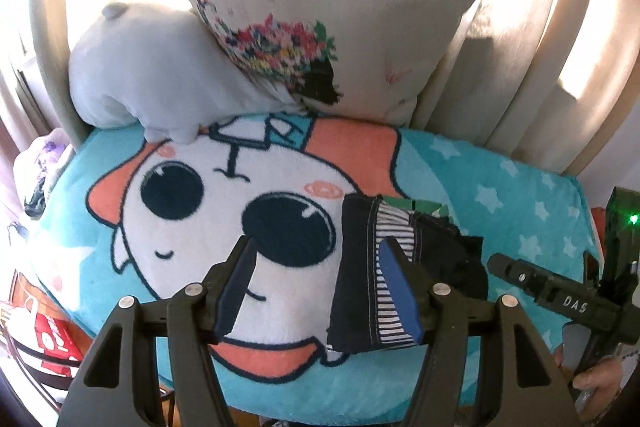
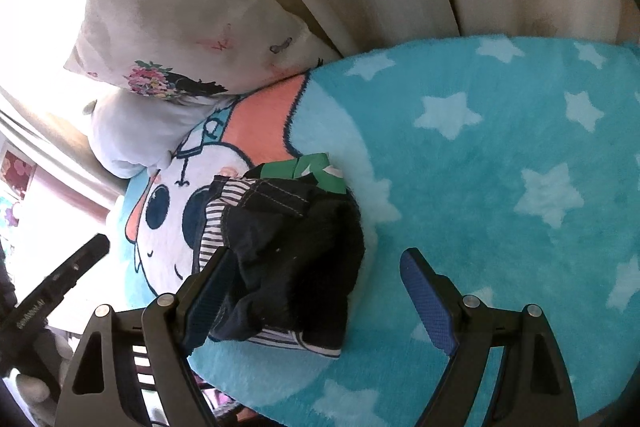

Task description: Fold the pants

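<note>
Pants point(image 2: 288, 259) lie as a small dark bundle mid-cushion point(image 2: 500, 187), nearer its front edge, looks folded; left gripper point(image 1: 316, 287) and right gripper point(image 2: 316, 291) both gape, nothing held; judge: lift clear without snagging, then square the loose edges.

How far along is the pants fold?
Looks done: the dark pants lie as a compact bundle on the cartoon blanket, striped lining showing. In hand: nothing; left gripper and right gripper both stand open above it. Left: perhaps tidying the lumpy edges.
</note>
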The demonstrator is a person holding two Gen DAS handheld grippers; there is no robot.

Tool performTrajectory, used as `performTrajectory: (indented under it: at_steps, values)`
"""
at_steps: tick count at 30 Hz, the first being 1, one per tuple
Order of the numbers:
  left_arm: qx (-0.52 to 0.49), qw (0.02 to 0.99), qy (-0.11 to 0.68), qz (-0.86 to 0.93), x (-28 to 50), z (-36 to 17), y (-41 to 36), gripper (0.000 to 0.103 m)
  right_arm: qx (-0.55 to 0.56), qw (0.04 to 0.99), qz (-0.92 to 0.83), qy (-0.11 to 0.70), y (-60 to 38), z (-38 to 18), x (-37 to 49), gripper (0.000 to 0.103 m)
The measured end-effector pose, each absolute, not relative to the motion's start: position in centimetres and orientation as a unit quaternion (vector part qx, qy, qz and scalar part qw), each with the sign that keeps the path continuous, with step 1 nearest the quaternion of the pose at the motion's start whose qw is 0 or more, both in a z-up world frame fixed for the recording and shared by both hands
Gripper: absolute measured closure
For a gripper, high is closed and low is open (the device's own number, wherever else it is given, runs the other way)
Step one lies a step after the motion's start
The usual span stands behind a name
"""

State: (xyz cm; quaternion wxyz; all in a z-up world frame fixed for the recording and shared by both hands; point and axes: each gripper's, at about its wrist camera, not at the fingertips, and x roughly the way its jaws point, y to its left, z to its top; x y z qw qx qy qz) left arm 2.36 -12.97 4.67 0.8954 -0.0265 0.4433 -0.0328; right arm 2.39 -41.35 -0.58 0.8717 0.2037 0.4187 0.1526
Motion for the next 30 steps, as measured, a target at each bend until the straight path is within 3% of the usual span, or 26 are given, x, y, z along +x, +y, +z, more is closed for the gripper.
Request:
performTrajectory:
  at_steps: [23, 30]
  values:
    - [-0.016, 0.936, 0.352, 0.012, 0.1, 8.8, -10.7, 0.02, 0.151, 0.892, 0.131, 0.406, -38.3, 0.5, 1.1, 0.014]
    - [-0.02, 0.949, 0.315, 0.015, -0.4, 10.1, -10.9, 0.01, 0.125, 0.901, 0.124, 0.396, -37.7, 1.0, 0.9, 0.014]
